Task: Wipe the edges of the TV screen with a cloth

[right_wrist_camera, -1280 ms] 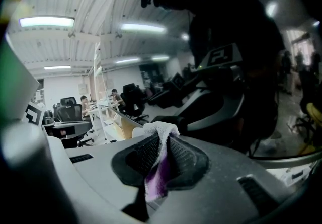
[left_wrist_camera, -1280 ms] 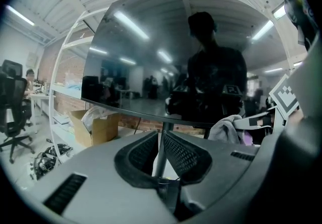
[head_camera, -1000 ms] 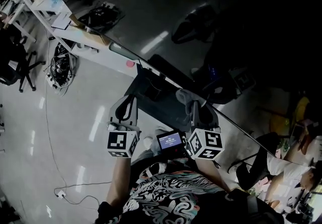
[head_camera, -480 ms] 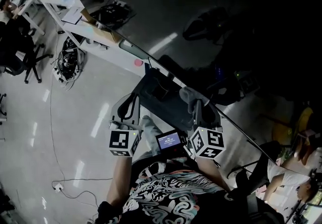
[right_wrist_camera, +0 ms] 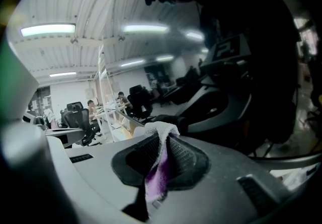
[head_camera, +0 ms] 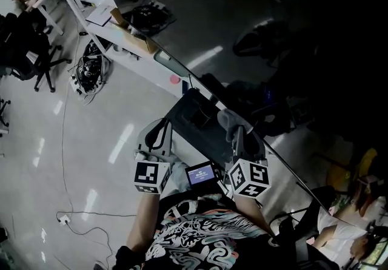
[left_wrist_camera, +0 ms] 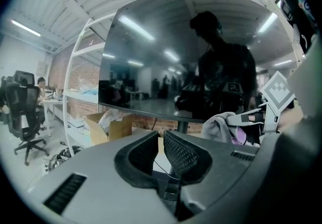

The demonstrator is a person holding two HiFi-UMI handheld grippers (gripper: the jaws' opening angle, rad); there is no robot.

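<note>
right gripper (right_wrist_camera: 162, 140) pinching fuzzy white-purple cloth (right_wrist_camera: 152, 177), left gripper (left_wrist_camera: 160, 138) nearly closed, glossy tv screen (left_wrist_camera: 151, 57)

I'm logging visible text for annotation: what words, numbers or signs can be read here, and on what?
Small lit display: lines of text, too small to read.
Left marker cube and right marker cube: square patterns, no letters.
No print legible on the cloth or the TV screen.
</note>
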